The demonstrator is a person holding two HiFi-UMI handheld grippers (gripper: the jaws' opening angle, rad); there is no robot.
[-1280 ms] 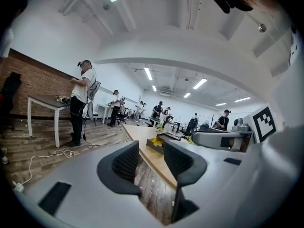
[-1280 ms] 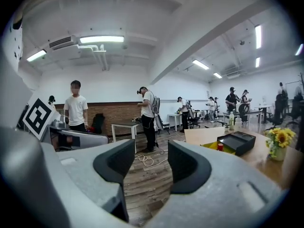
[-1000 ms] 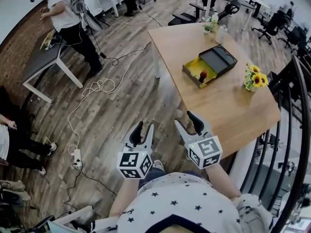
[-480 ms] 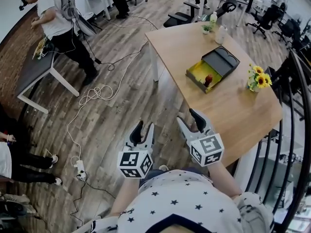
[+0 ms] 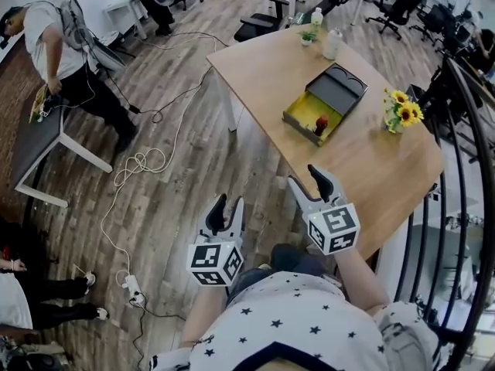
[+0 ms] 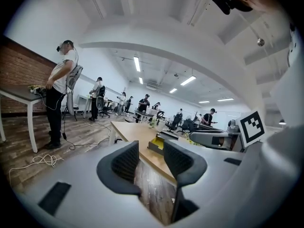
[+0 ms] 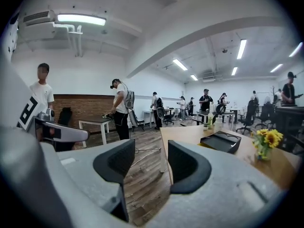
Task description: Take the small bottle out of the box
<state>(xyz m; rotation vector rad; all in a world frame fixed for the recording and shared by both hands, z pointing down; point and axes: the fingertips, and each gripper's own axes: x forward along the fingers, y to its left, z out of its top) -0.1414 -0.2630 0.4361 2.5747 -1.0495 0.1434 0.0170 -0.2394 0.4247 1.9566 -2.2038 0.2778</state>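
A dark box (image 5: pixel 328 99) with a yellow inside lies open on the wooden table (image 5: pixel 363 168), its lid (image 7: pixel 219 141) tipped back. A small red bottle (image 5: pixel 320 122) stands in the yellow part. Both grippers hang well short of the box, near my body. The left gripper (image 5: pixel 225 208) is open over the floor, empty. The right gripper (image 5: pixel 313 183) is open at the table's near edge, empty. In the left gripper view the box (image 6: pixel 159 144) shows far off between the jaws of the left gripper (image 6: pixel 151 159). The right gripper (image 7: pixel 148 164) faces the table corner.
A vase of yellow flowers (image 5: pixel 401 109) stands right of the box, and bottles (image 5: pixel 332 43) sit at the table's far end. A black railing (image 5: pixel 456 176) runs along the right. Cables (image 5: pixel 139 165) trail on the wooden floor. People and desks (image 5: pixel 54 60) stand at the left.
I have moved closer to the table, and the view has swung so the box sits nearer the middle. Both grippers stay open and held as before.
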